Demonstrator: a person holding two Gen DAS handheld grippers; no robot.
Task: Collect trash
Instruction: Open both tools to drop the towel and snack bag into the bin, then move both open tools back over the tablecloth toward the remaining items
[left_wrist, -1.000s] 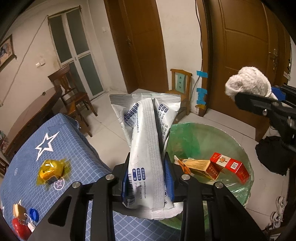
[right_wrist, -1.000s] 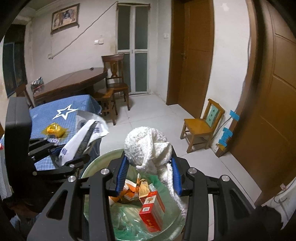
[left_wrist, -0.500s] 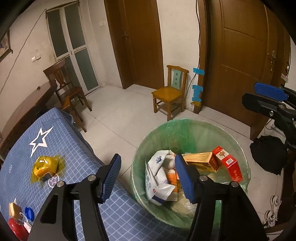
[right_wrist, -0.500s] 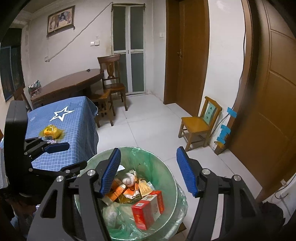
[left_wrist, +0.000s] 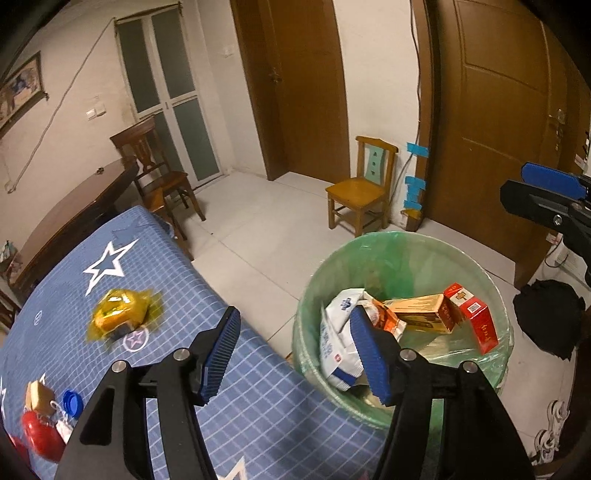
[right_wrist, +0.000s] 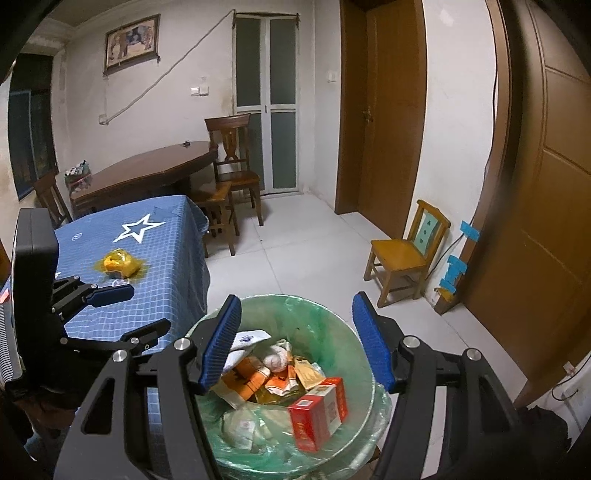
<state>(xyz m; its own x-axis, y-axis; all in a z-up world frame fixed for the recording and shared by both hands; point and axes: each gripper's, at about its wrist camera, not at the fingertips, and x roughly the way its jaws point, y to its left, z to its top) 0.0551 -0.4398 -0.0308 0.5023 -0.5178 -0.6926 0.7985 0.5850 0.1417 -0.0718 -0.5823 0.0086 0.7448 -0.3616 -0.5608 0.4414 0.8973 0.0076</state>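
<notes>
Grippers both hang over the green-lined bin (right_wrist: 354, 332), jaws just spread and empty: the right gripper (right_wrist: 295, 343) above its middle, the left gripper (left_wrist: 295, 354) at its rim by the blue tablecloth (left_wrist: 258, 406). Dropped trash, white pouch (left_wrist: 338, 339) and red box (right_wrist: 317, 413), lies inside the bin. Next likely pick: the yellow wrapper (left_wrist: 118, 314) on the cloth left of the bin, path unobstructed; red and blue bits (left_wrist: 51, 417) lie farther off.

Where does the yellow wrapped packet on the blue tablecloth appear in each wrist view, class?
Left wrist view: yellow packet at left of centre, below the white star.
Right wrist view: yellow packet at left, also below the star.
Shared landmark: small wooden chair by the wall.
</notes>
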